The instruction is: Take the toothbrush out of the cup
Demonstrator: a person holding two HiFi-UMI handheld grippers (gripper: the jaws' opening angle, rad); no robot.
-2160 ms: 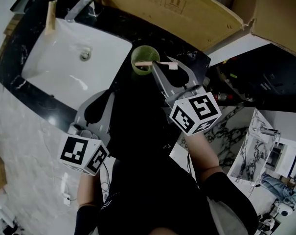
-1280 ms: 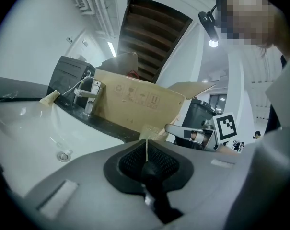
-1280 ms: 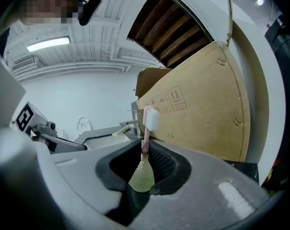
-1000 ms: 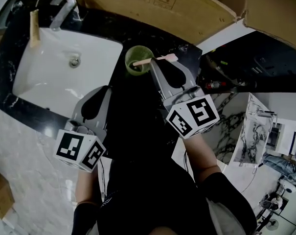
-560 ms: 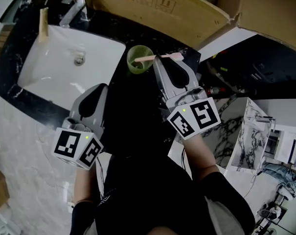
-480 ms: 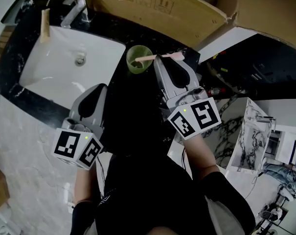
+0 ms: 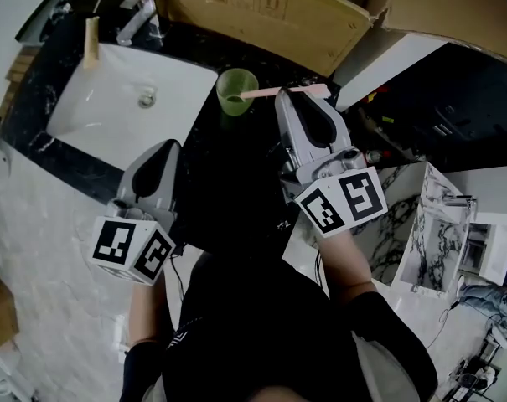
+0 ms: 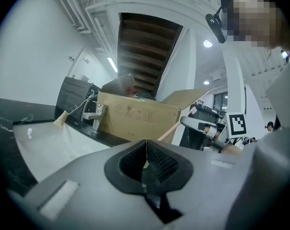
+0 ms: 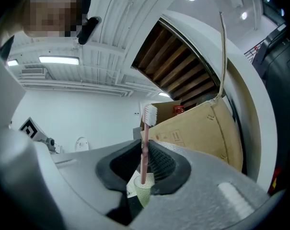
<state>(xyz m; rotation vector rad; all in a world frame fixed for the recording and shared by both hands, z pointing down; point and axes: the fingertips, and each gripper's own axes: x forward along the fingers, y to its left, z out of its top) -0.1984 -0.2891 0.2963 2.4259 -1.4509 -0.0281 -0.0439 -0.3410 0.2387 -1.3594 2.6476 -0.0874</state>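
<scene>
A translucent green cup (image 7: 235, 90) stands upright on the black counter (image 7: 224, 170), right of the sink. My right gripper (image 7: 288, 97) is shut on a pink toothbrush (image 7: 274, 92) near the middle of its handle. In the right gripper view the toothbrush (image 9: 145, 147) stands upright between the pads, bristles at the top, its lower end just over the mouth of the cup (image 9: 144, 191). My left gripper (image 7: 170, 146) hangs over the counter in front of the sink. Its pads meet with nothing between them in the left gripper view (image 8: 145, 145).
A white sink basin (image 7: 123, 99) with a chrome faucet (image 7: 142, 22) lies left of the cup. A wooden-handled brush (image 7: 91, 42) leans at the basin's far left rim. A large open cardboard box (image 7: 261, 11) stands right behind the cup. Clutter fills the floor to the right.
The right gripper has lifted the toothbrush, so its lower end has come up from inside the cup to the rim. The left gripper has also risen a little.
</scene>
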